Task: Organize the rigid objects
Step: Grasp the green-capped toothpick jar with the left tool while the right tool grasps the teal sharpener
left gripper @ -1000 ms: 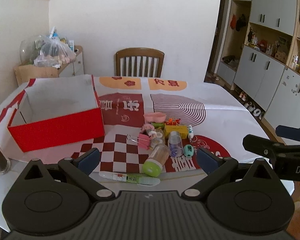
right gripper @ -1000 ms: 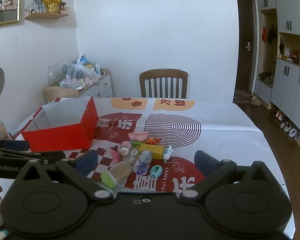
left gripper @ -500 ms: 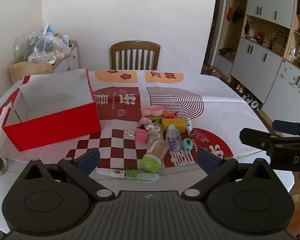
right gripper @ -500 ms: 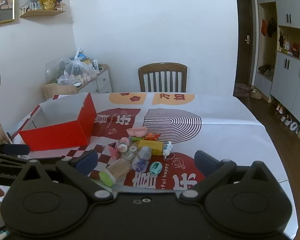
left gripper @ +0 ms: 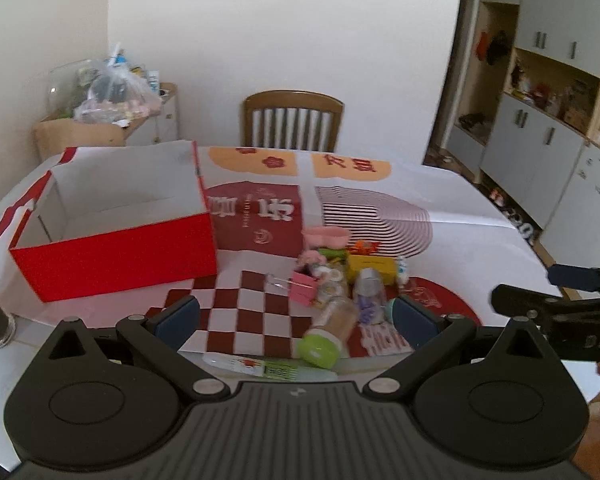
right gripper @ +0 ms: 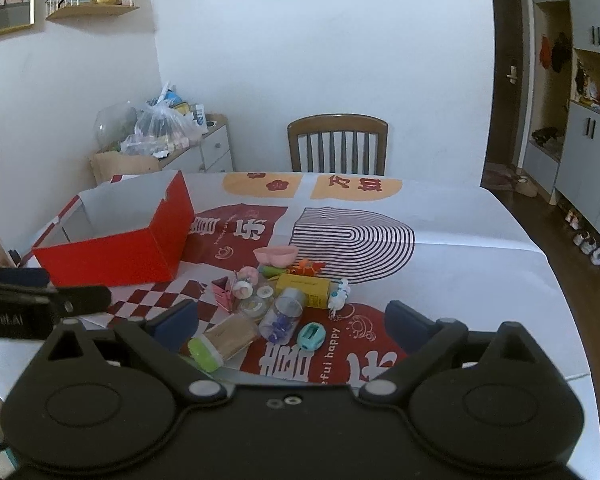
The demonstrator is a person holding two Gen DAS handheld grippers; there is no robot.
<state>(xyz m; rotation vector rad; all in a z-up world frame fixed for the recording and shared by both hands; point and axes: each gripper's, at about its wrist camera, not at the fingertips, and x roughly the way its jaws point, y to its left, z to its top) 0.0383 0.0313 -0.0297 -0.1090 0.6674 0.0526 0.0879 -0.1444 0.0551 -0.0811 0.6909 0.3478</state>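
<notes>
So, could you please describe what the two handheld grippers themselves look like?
Both are matte black plastic. The left gripper has a ribbed body, two round discs, silver pivot screws and dark blue fingers. The right gripper has a smooth body and the same blue fingers. White lettering marks each one's side.

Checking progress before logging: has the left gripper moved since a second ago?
Yes. The left gripper advanced toward the red box, which looks larger and nearer.

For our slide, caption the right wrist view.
Open right gripper faces small clutter beside an empty red cardboard box on a patterned tablecloth.
</notes>
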